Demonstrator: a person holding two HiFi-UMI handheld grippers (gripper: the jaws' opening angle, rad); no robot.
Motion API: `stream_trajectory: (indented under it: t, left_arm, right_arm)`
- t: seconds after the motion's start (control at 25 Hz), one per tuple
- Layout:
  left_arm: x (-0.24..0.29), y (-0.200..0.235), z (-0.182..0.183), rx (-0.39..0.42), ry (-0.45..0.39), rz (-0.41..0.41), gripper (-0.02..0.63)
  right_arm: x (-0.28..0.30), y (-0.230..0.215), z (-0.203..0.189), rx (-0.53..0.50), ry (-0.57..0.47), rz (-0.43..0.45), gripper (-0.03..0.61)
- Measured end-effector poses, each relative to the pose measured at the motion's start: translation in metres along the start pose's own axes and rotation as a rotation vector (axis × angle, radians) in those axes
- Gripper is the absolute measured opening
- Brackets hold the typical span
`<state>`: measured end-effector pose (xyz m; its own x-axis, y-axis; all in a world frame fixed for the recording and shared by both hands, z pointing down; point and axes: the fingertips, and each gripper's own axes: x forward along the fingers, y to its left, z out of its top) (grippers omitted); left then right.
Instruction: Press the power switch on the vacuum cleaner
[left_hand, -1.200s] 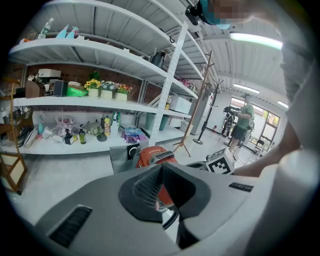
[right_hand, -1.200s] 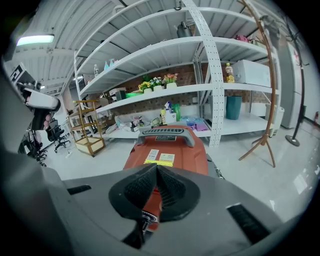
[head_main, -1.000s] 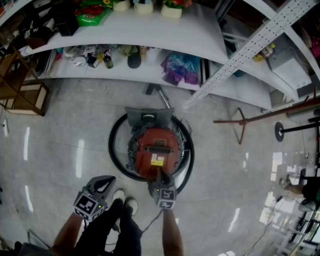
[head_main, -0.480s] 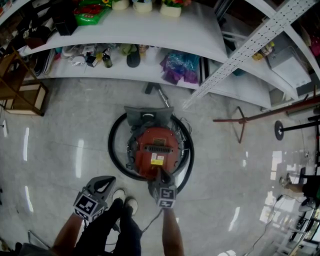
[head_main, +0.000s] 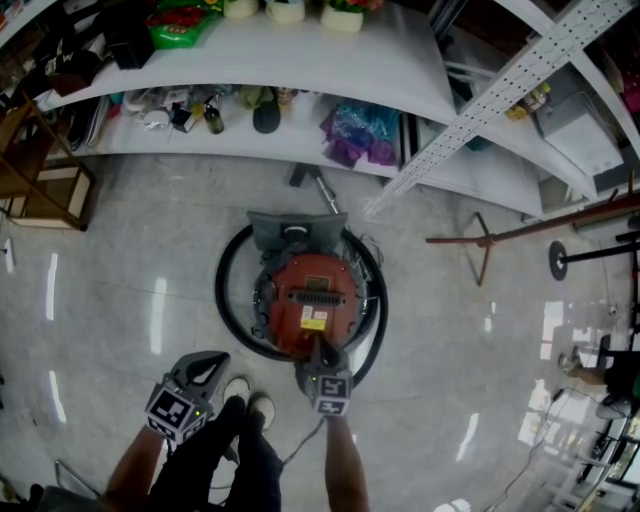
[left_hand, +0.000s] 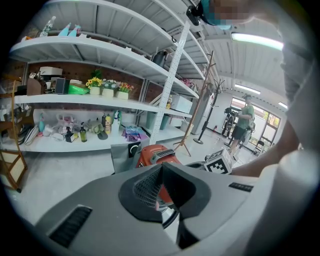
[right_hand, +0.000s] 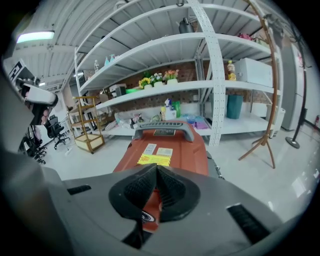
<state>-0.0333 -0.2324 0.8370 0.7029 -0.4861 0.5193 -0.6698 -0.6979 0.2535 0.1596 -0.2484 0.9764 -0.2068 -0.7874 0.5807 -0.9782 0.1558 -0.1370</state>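
Vacuum cleaner (head_main: 308, 305): I see its red body on the floor (head_main: 130, 270), in front of the lowest shelf (head_main: 300, 150), with its grey end toward the shelf.
Hose (head_main: 225, 300): black, and it rings the body on all sides.
Right claw (head_main: 320, 347): I hold it at the near edge of the red body. In its own view the jaws are pressed together with nothing between them.
Under the right tips: a small round part (right_hand: 148, 216) of the red shell shows just below them. I cannot tell whether it is the power switch, or whether the tips touch it.
Top of the body: a yellow label (right_hand: 154, 159), with the grey carry handle (right_hand: 164, 127) beyond it.
Left claw (head_main: 208, 364): I hold it off to the left, apart from the vacuum, above the floor beside my shoes (head_main: 250, 400). Its jaws are closed on nothing.
Left gripper view: the red body shows past the closed tips, with the right gripper's marker cube (left_hand: 220, 162) just beside it.
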Motion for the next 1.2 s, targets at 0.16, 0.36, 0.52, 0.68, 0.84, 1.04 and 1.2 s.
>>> stream_trajectory:
  t: [0.16, 0.36, 0.52, 0.68, 0.84, 1.04, 1.2]
  left_arm:
    - [0.001, 0.0, -0.001, -0.004, 0.007, 0.0, 0.009]
    - [0.002, 0.001, -0.001, 0.004, 0.01, 0.002, 0.009]
    - [0.004, -0.002, 0.0, 0.005, 0.004, -0.002, 0.009]
    - [0.004, -0.005, 0.0, 0.007, 0.008, -0.004, 0.009]
    - [0.001, -0.006, 0.0, 0.011, 0.005, -0.003, 0.009]
    - [-0.003, -0.01, 0.002, 0.021, -0.002, -0.005, 0.009]
    - [-0.008, -0.019, 0.009, 0.03, -0.008, -0.008, 0.009]
  right_arm:
    - [-0.001, 0.001, -0.001, 0.019, 0.007, -0.006, 0.012]
    - [0.0, 0.002, -0.001, 0.019, 0.0, 0.012, 0.012]
    - [0.0, 0.001, -0.002, 0.017, -0.003, 0.014, 0.012]
    - [-0.001, 0.0, -0.002, 0.031, -0.003, 0.015, 0.012]
    - [-0.004, -0.002, 0.002, 0.063, -0.03, 0.02, 0.012]
    - [-0.014, 0.0, 0.013, 0.063, -0.055, 0.022, 0.012]
    - [-0.024, -0.001, 0.018, 0.073, -0.065, 0.015, 0.011]
